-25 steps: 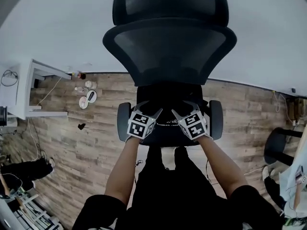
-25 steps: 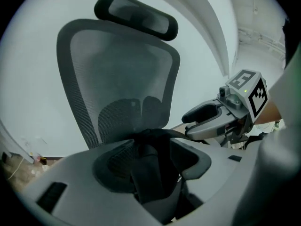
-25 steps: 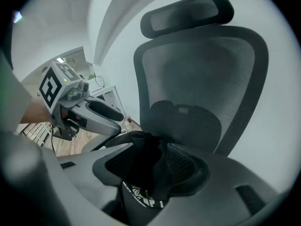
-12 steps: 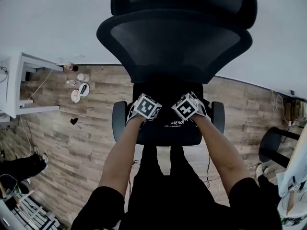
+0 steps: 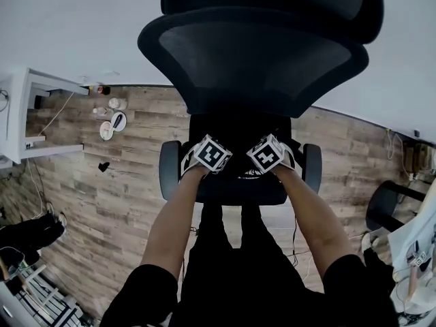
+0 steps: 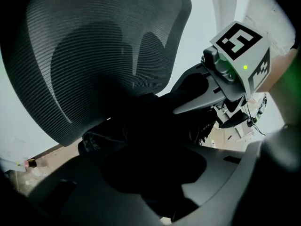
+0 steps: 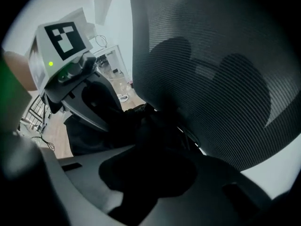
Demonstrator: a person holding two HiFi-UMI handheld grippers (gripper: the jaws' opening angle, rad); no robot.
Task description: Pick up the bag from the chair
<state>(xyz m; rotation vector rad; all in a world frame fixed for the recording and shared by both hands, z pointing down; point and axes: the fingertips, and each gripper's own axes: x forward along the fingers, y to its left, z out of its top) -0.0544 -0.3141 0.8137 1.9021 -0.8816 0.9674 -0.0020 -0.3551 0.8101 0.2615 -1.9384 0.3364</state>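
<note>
Black bag (image 6: 150, 119) on office chair (image 5: 238, 191) seat, against backrest (image 5: 253, 60), long axis apparently side to side. Left hand-held gripper (image 6: 155, 173) and right hand-held gripper (image 7: 150, 173) equally near, bag straight ahead. Both have jaws apart, dark bag fabric between.

A soft black bag (image 5: 238, 145) is sitting slumped on the seat of a black mesh-backed office chair (image 5: 252, 60), pressing against the base of its backrest.

One chair (image 5: 259, 53), one bag (image 6: 150, 121)
</note>
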